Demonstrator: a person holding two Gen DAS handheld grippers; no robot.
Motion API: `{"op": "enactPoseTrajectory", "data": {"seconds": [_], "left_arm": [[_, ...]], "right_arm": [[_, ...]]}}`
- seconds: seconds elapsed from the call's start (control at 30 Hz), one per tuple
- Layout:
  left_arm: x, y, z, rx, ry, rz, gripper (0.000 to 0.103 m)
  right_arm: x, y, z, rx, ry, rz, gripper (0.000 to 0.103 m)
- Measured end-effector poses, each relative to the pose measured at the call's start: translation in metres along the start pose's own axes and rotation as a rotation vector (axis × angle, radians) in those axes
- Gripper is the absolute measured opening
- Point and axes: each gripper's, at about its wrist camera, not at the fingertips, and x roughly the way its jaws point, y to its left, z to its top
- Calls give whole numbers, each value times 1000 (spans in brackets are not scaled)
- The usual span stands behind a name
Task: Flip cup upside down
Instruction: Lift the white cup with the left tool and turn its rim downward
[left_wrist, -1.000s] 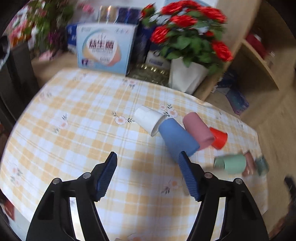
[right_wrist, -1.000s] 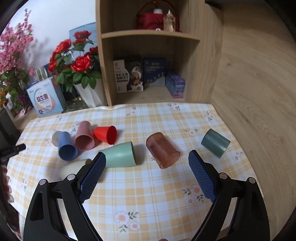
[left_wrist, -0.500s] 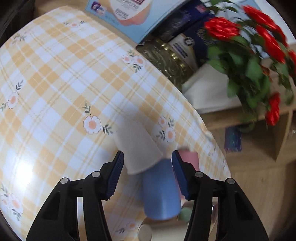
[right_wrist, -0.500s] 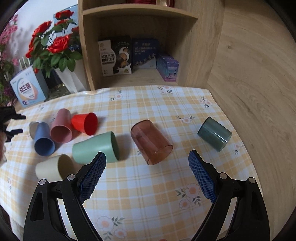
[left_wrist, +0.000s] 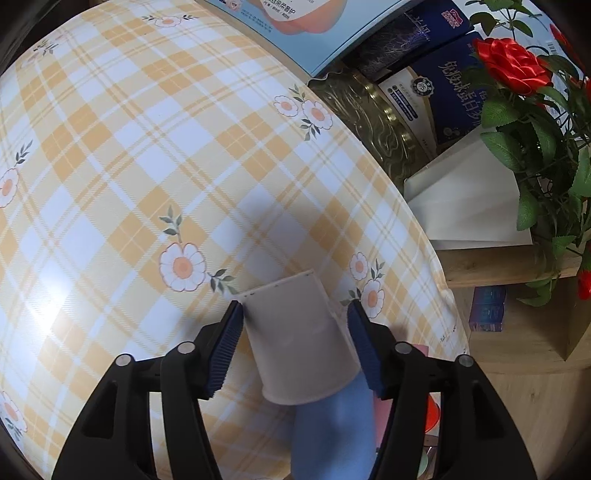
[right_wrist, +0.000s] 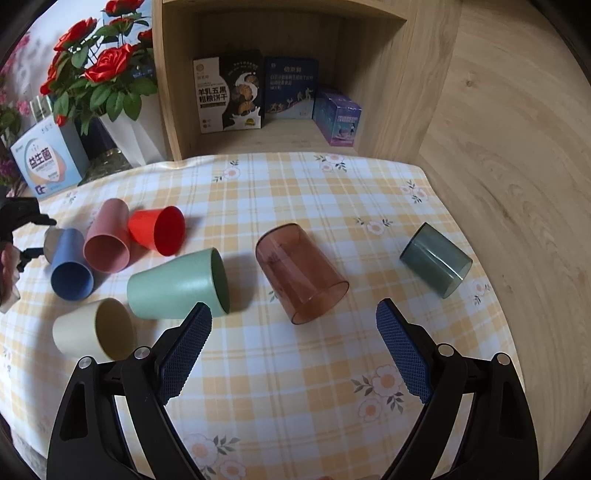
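Observation:
In the left wrist view a grey-white cup (left_wrist: 295, 332) lies on its side on the checked tablecloth (left_wrist: 147, 166). My left gripper (left_wrist: 295, 332) straddles it: the left pad touches its side, the right pad stands just beside it, so the jaws look open around it. A blue cup (left_wrist: 332, 435) lies against its mouth. In the right wrist view my right gripper (right_wrist: 295, 354) is open and empty above the cloth, near a green cup (right_wrist: 177, 284) and a clear brown cup (right_wrist: 299, 273). The left gripper (right_wrist: 22, 236) shows at the far left, by the grey cup (right_wrist: 51, 240).
More cups lie on their sides: pink (right_wrist: 107, 240), red (right_wrist: 159, 229), cream (right_wrist: 92, 328), dark green (right_wrist: 436, 258). A vase of red roses (right_wrist: 122, 122), boxes (right_wrist: 44, 166) and a wooden shelf (right_wrist: 277, 74) stand behind the table. The table's right edge (right_wrist: 480, 258) drops off.
My left gripper has pushed forward and down so its fingers now sit on both sides of the grey-white cup. My right gripper has moved slightly closer to the table.

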Motion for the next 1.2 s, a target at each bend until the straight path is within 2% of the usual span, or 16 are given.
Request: {"op": "enactPoseTrajectory", "data": {"seconds": [0.37,0.47,0.7,0.87,1.03,1.2], "left_arm": [[21,-7,-7,30,17,60,61],[20,-7,-8,61,9,56,57],[-4,11,-7,105,-52,58,54],[-27,35,-15,119,-49,81,54],[-57,59,-42,139,-37,71,54],[-83,72,-107,215,26,64,54]], "right_arm": [[-1,2,-2,-4,3,1,88],[-2,2,-2,-2,4,-3,88],[-9,3,-4,6,-7,1,88],[-15,5,-8,18,-6,23,88],[-21,2,-15,43,-17,40,88],[-18,-9,-29,83,2,40,88]]}}
